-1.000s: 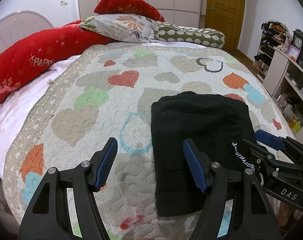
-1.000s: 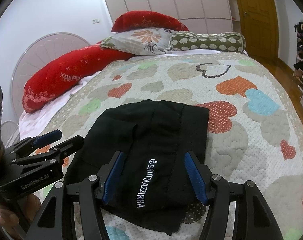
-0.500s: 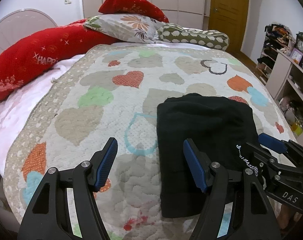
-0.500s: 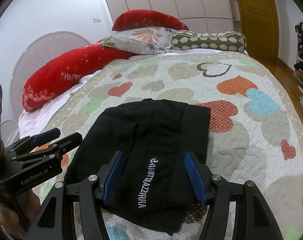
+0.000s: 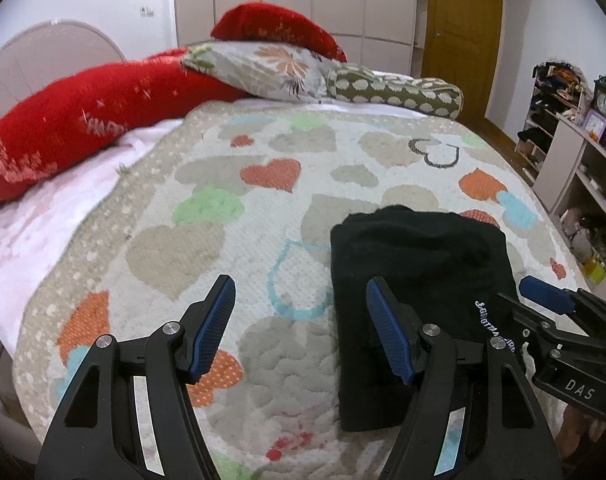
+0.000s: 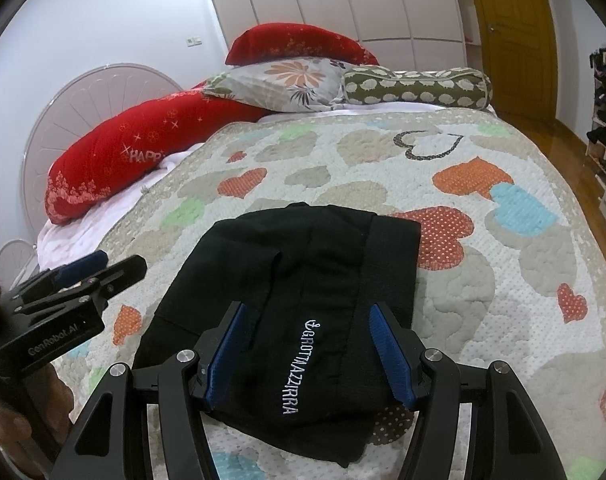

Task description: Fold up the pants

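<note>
The black pants [image 5: 415, 264] lie folded into a compact rectangle on the heart-patterned quilt [image 5: 223, 208], white lettering on top [image 6: 299, 364]. My left gripper [image 5: 301, 304] is open and empty, above the quilt just left of the pants' left edge. My right gripper [image 6: 309, 328] is open and empty, hovering above the near end of the pants [image 6: 303, 280], its blue pads either side of the lettering. Each gripper shows in the other's view: the right one [image 5: 555, 312] and the left one [image 6: 87, 272].
Red pillows [image 6: 135, 152], a floral pillow [image 6: 287, 84] and a green bolster [image 6: 415, 88] lie at the headboard end. Shelves with clutter [image 5: 575, 152] stand right of the bed. A wooden door [image 5: 459, 28] is behind.
The left gripper has drifted left and back, so the pants sit further right in its view. The right gripper has barely moved. The pants have not moved.
</note>
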Demonstrator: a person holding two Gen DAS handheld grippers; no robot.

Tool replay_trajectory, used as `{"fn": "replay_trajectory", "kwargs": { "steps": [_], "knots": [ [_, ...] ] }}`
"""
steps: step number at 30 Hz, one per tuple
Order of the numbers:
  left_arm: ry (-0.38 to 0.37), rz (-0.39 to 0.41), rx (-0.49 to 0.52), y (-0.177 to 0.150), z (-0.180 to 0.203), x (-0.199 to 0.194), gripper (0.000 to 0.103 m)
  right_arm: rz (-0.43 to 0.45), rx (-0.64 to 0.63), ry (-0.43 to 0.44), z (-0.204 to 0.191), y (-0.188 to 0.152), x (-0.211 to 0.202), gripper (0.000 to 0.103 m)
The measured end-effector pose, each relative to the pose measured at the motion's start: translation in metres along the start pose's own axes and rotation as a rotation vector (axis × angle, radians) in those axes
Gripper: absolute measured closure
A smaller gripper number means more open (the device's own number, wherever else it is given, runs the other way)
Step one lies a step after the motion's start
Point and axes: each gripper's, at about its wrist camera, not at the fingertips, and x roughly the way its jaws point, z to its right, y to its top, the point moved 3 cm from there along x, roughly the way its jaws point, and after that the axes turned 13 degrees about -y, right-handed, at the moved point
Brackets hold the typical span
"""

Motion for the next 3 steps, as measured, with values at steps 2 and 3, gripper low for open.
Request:
{"fn": "replay_trajectory", "kwargs": {
  "steps": [2, 3],
  "knots": [
    [0.001, 0.000, 0.005, 0.0004, 0.0002, -0.0014, 0.034, -0.001, -0.004, 0.002, -0.0002, 0.0007, -0.0013, 0.042],
    [-0.001, 0.000, 0.003, 0.0004, 0.0001, -0.0021, 0.034, -0.002, -0.006, 0.002, -0.0003, 0.0008, -0.0023, 0.042]
  ]
}}
